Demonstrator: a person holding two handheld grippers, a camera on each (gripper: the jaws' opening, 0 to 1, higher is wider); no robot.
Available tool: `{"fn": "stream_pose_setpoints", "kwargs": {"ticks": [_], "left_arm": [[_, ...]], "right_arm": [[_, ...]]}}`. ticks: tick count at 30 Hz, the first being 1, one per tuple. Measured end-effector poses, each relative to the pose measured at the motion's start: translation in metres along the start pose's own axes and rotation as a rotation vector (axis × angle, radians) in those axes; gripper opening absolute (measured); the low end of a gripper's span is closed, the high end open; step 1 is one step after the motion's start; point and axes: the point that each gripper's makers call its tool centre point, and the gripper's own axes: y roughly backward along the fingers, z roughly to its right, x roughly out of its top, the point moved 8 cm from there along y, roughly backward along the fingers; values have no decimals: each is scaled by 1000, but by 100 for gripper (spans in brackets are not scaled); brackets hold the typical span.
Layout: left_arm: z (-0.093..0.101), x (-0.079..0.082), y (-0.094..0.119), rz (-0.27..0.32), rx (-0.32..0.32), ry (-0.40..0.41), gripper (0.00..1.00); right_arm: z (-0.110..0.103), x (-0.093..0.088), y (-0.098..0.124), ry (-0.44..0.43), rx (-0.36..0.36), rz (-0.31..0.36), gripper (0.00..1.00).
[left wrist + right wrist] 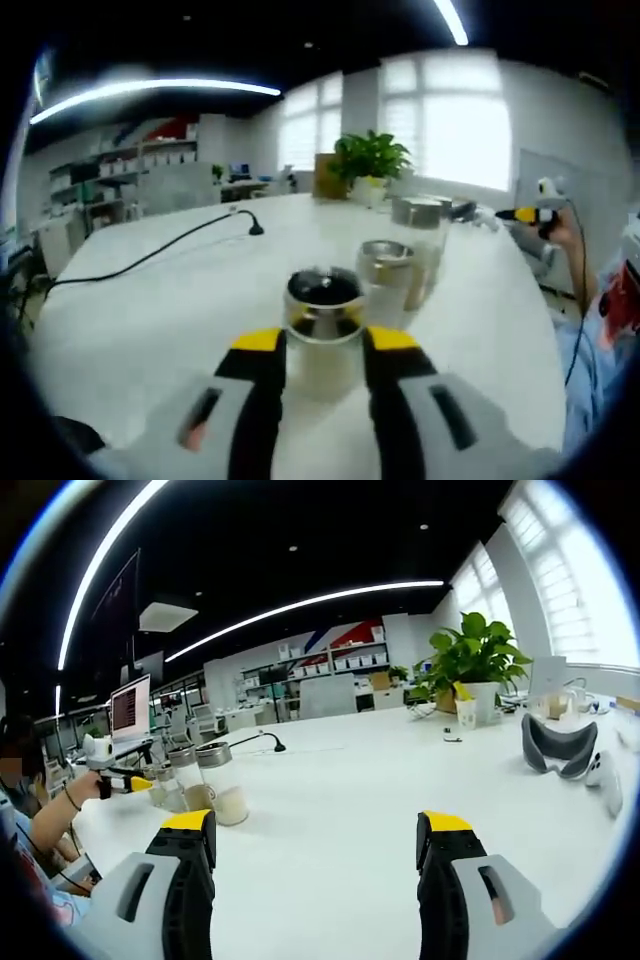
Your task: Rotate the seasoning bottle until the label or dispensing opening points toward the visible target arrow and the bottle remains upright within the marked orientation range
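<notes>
Seasoning bottle (323,318) stands upright on the white counter (160,310), gripped between the left gripper's (322,352) jaws. Two more bottles (392,275) line up behind it toward 1 o'clock. Right gripper (318,842) hovers above the counter, jaws wide apart and holding nothing.

A long white worktop (340,810) carries three glass seasoning bottles (322,318) with metal lids in a row, a black cable (150,255) trailing across it, a potted plant (472,660) with a small cup (465,713) beside it, and a grey headset (556,746) near a white controller (607,780)
</notes>
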Motion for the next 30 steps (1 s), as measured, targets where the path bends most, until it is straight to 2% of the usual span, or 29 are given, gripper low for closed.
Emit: {"fn": "stream_pose_setpoints", "kwargs": {"ticks": [5,6,8,9,11,18,22,25,30], "left_arm": [[-8,1,-3,-18,-127,-56,32],[-9,2,-4,-17,-137,-63,32],[-12,2,-8,-8,-198,-77,32],[-14,2,-10,3,-227,-81,32],[-18,1,-11,-11,-274,-50,32],[-21,4,-14,-60,-391,-164,32],[-21,4,-15,-79,-460,-203,31],[-25,6,-17,-103,-514,-207,31],[-28,7,-19,-120,-566,-199,31]], "right_arm": [[1,0,0,4,-10,2,85],[1,0,0,4,-11,2,85],[1,0,0,4,-9,0,85],[0,-1,-1,1,-6,-3,85],[0,-3,-2,-4,-6,-7,85],[-3,-3,-3,0,1,-9,85],[-3,-5,-3,8,2,-17,85],[-1,-5,-2,3,-2,-17,85],[0,-5,-2,2,-1,-17,85]]}}
